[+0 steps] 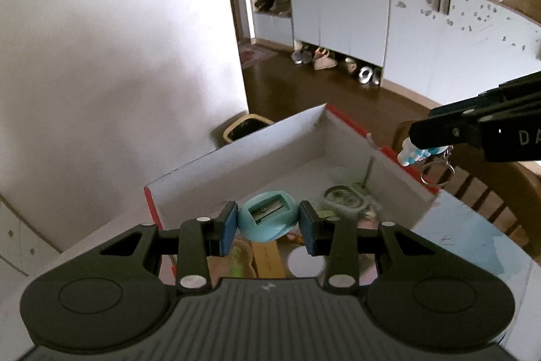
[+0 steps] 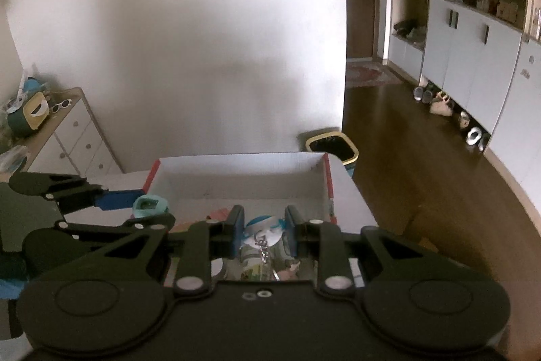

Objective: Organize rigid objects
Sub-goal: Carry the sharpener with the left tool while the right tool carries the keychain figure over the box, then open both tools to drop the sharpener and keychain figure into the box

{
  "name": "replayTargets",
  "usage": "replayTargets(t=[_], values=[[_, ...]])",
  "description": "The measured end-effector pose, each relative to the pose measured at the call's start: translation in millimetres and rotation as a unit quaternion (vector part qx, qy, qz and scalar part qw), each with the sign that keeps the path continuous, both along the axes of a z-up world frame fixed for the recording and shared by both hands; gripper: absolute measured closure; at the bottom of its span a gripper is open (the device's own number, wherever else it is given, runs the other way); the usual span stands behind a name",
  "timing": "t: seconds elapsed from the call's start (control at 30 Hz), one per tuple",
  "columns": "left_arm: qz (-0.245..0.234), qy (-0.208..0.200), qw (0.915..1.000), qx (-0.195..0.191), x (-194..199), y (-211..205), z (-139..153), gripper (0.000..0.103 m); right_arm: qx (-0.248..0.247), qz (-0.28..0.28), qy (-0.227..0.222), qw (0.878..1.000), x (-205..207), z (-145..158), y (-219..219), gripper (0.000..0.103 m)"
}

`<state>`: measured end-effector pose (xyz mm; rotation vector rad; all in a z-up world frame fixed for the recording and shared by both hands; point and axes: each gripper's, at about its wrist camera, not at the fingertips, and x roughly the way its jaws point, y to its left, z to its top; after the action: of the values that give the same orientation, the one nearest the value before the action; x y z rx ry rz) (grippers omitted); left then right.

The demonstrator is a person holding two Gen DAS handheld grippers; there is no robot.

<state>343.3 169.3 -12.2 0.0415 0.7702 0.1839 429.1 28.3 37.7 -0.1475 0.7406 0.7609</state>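
Sharpener in left claw — blade slot faces camera, long axis crosswise.

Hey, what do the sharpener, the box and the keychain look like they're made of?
Sharpener: smooth light-blue plastic with a matte sheen; grey metal blade held by a screw.
Box: probably cardboard, with thin flat white walls and red outside edges.
Keychain: shiny metal ring and chain; the blue-and-white charm looks like plastic or rubber, too blurred to tell.

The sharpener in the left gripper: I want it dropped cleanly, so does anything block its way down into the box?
Nothing visible does. The sharpener, clamped in the left gripper, hangs over the open box; only loose items lie on the floor below.
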Motion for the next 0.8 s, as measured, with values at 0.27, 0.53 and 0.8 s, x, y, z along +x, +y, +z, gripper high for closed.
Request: replayTargets(t=[0.27,0.53,0.8], values=[[0.013,0.024,0.9996,-0.004,42,19,-32,0.065,-0.008,0.001,0.029,1.0,24,-50,22,0.078],[0.009,0.062,0.998,0.005,81,23,-71,0.065,-0.02,0.002,0.048,0.999,34,-88,32,0.078],[0.011,0.088,0.9958,-0.023,109,31,-92,0.065,-0.045,0.021,0.036,0.998,30,-108,45,0.078]])
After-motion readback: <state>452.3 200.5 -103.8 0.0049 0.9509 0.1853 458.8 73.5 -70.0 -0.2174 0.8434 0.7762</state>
